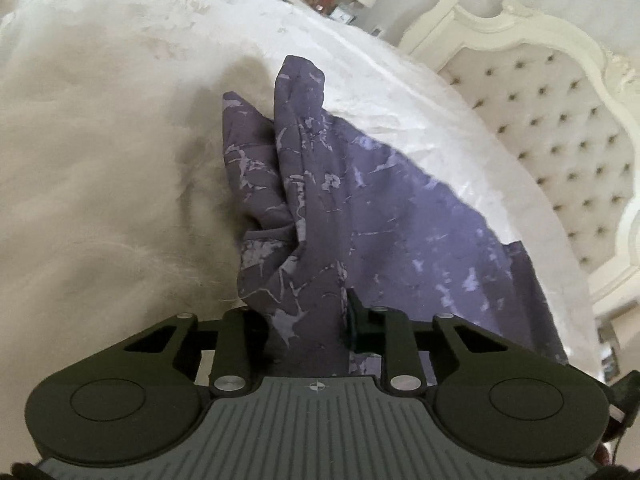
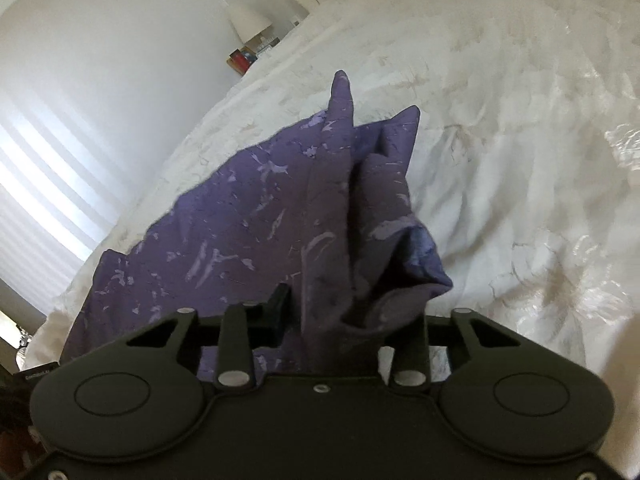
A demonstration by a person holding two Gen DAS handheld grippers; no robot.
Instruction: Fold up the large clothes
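- Left gripper (image 1: 306, 312): both fingers are pressed onto a bunched fold of the purple patterned garment (image 1: 360, 208); 1 finger (image 1: 354, 308) shows at the cloth's right side, the other is hidden under fabric.
- Right gripper (image 2: 340, 312): fingers pinch a gathered edge of the same purple patterned garment (image 2: 260, 216); 1 finger (image 2: 280, 300) shows at the left of the fold, the other is covered by cloth.
- Garment position: it is held up at 2 points over the white bedspread (image 1: 100, 160), with loose corners standing up beyond each gripper and the rest spreading sideways between them. Whether its far edge touches the bedspread cannot be told.
- Bedspread (image 2: 520, 160): white, with a faint embossed pattern and creases.
- Tufted headboard (image 1: 560, 128): cream, buttoned, at the right of the left wrist view, beyond the bed edge.
- Lamp (image 2: 248, 22): white shade, on a bedside surface near the wall, with small items beside it.
- Window blind (image 2: 36, 192): bright slats at the left of the right wrist view.
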